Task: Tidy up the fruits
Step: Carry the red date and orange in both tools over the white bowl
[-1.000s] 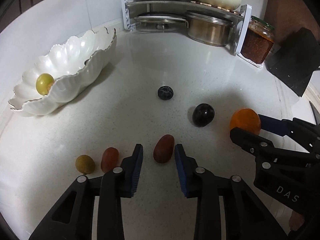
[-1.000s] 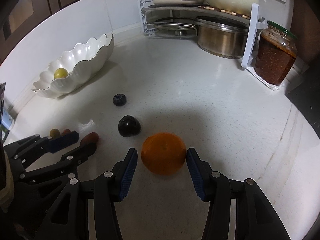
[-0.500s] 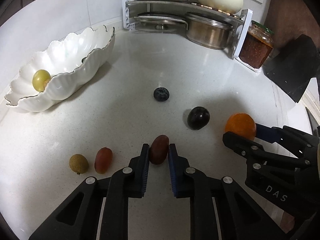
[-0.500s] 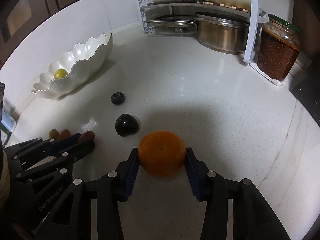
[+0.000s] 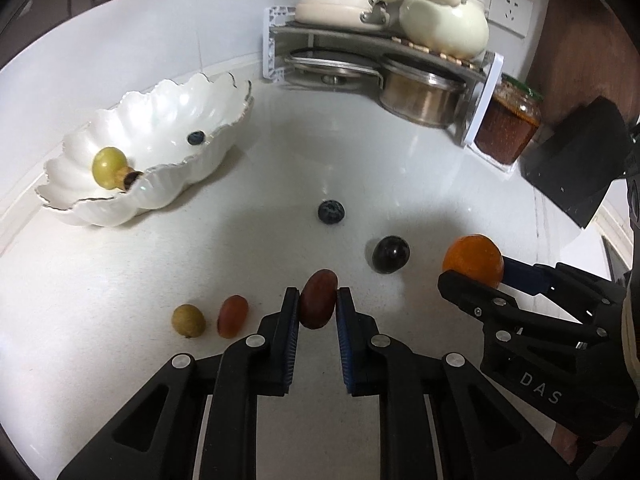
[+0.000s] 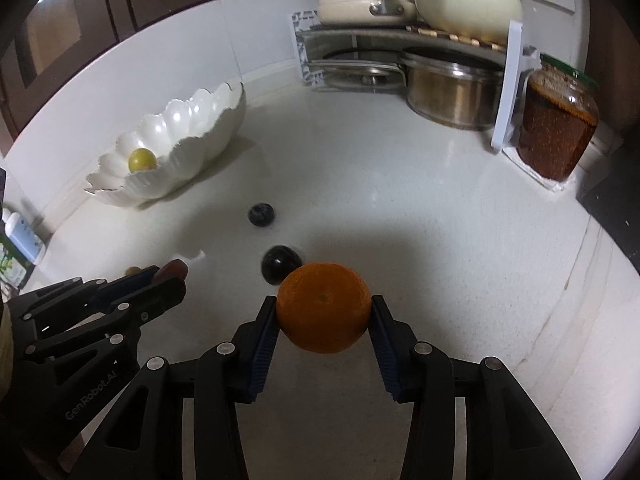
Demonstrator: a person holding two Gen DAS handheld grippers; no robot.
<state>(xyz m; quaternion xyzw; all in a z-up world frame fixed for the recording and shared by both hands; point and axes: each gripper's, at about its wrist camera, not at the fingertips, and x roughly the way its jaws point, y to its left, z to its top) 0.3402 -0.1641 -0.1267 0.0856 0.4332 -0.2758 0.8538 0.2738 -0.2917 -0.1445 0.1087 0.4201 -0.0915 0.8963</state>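
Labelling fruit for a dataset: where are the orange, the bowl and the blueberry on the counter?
orange [image 6: 323, 307], right wrist view, middle of its peel.
bowl [image 5: 168, 196], left wrist view, outer front wall.
blueberry [image 5: 331, 211], left wrist view, its centre.

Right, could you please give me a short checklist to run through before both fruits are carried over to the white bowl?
1. Left gripper shut on the red grape, pads on both sides: ok.
2. Right gripper shut on the orange: ok.
3. Both fruits clear of the counter: cannot tell.
4. Room in the white bowl, which holds a green fruit and a blueberry: ok.
5. Path to the bowl free; the loose blueberry and dark plum lie low on the counter: ok.
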